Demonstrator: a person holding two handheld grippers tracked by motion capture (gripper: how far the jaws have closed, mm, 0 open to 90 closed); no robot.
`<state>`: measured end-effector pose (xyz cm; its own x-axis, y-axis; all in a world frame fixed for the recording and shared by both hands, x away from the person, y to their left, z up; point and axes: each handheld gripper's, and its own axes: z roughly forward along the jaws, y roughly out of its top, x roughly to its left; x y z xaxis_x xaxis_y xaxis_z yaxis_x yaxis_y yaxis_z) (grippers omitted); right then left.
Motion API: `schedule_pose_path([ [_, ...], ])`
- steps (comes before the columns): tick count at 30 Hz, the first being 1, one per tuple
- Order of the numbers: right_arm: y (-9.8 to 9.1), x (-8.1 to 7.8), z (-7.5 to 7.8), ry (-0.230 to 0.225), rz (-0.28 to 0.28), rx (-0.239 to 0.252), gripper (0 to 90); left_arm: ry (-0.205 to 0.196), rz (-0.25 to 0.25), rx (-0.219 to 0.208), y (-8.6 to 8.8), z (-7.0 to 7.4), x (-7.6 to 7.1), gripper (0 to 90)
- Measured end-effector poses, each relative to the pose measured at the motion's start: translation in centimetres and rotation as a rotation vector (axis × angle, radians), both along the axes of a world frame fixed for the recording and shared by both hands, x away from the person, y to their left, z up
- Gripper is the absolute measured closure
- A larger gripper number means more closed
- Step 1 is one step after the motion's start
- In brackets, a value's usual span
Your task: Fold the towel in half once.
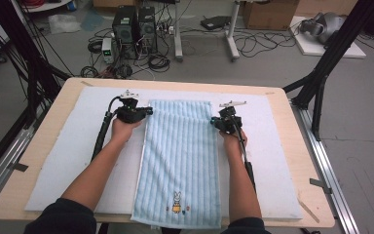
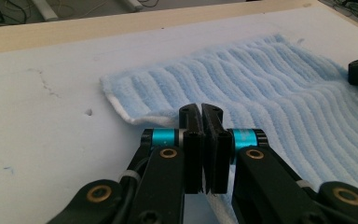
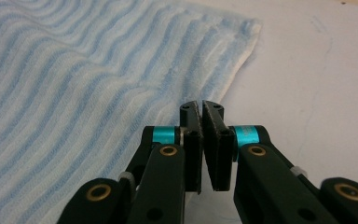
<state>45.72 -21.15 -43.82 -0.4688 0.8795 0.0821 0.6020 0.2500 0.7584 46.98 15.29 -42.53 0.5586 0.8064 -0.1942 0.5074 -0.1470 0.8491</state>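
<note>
I am looking down on a light wooden table (image 1: 292, 146) covered by a white foam mat (image 1: 78, 146). A long, pale blue striped terry towel (image 1: 180, 156) is lying flat along the middle of the mat, running from the far side toward me, with its near end hanging slightly over the table's near edge. A small embroidered rabbit (image 1: 176, 201) is sitting near that near end.

My left hand (image 1: 124, 127) is holding the left gripper (image 1: 146, 112) at the towel's left edge, close to the far left corner. In the left gripper view, its two black jaws are standing pressed together, and the white-hemmed edge of the towel (image 2: 270, 93) is running under and between them, so this gripper is clamping the towel's edge.

My right hand (image 1: 233, 139) is holding the right gripper (image 1: 214, 121) at the towel's right edge, close to the far right corner. In the right gripper view, its jaws are standing together right at the towel's (image 3: 74, 84) edge, with only a thin gap at the near end. I cannot tell for certain whether fabric is caught between them, though the tips are touching the towel's border.

Both forearms are coming in from the near side, one on each side of the towel, in dark sleeves. Beyond the table, black computer towers (image 1: 134, 24) and loose cables are lying on the grey floor.
</note>
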Motion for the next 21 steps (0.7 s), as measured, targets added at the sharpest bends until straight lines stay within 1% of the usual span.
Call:
schedule_pose_path([
  [2, -0.2, -0.1, 0.2, -0.011, 0.000, 0.014, 86.6, 0.004, -0.006, 0.002, 0.0, 0.0, -0.1, 86.8],
  [3, -0.2, -0.1, 0.3, -0.010, 0.003, 0.022, 86.6, 0.008, -0.013, 0.004, 0.1, 0.1, -0.1, 86.8],
  [7, -0.5, -0.6, 0.9, -0.030, 0.027, 0.046, 86.6, 0.005, -0.017, -0.029, 0.4, 0.4, -0.6, 86.8],
  [9, -0.6, -0.9, 1.2, -0.041, 0.036, 0.055, 86.6, 0.002, -0.029, -0.034, 0.5, 0.5, -1.1, 86.8],
  [10, -0.7, -1.1, 1.4, -0.045, 0.040, 0.060, 86.6, 0.008, -0.038, -0.032, 0.5, 0.5, -1.3, 86.8],
  [13, -1.1, -1.8, 1.7, -0.054, 0.048, 0.083, 86.6, -0.009, -0.048, -0.044, 0.6, 0.7, -2.3, 86.7],
  [15, -1.4, -2.4, 1.8, -0.057, 0.057, 0.097, 86.6, -0.019, -0.058, -0.039, 0.7, 1.0, -3.0, 86.7],
  [16, -1.4, -2.7, 1.9, -0.057, 0.064, 0.101, 86.6, -0.021, -0.062, -0.042, 0.8, 1.1, -3.4, 86.7],
  [17, -1.5, -3.2, 2.1, -0.062, 0.073, 0.104, 86.6, -0.015, -0.070, -0.039, 0.8, 1.3, -3.6, 86.7],
  [18, -1.6, -3.5, 2.2, -0.062, 0.076, 0.106, 86.6, -0.019, -0.080, -0.033, 0.8, 1.6, -3.8, 86.7],
  [20, -1.7, -4.2, 2.4, -0.072, 0.087, 0.108, 86.6, -0.048, -0.076, -0.043, 0.9, 1.9, -4.6, 86.7],
  [21, -1.7, -4.7, 2.5, -0.075, 0.094, 0.106, 86.6, -0.050, -0.080, -0.044, 0.9, 2.1, -5.0, 86.7],
])
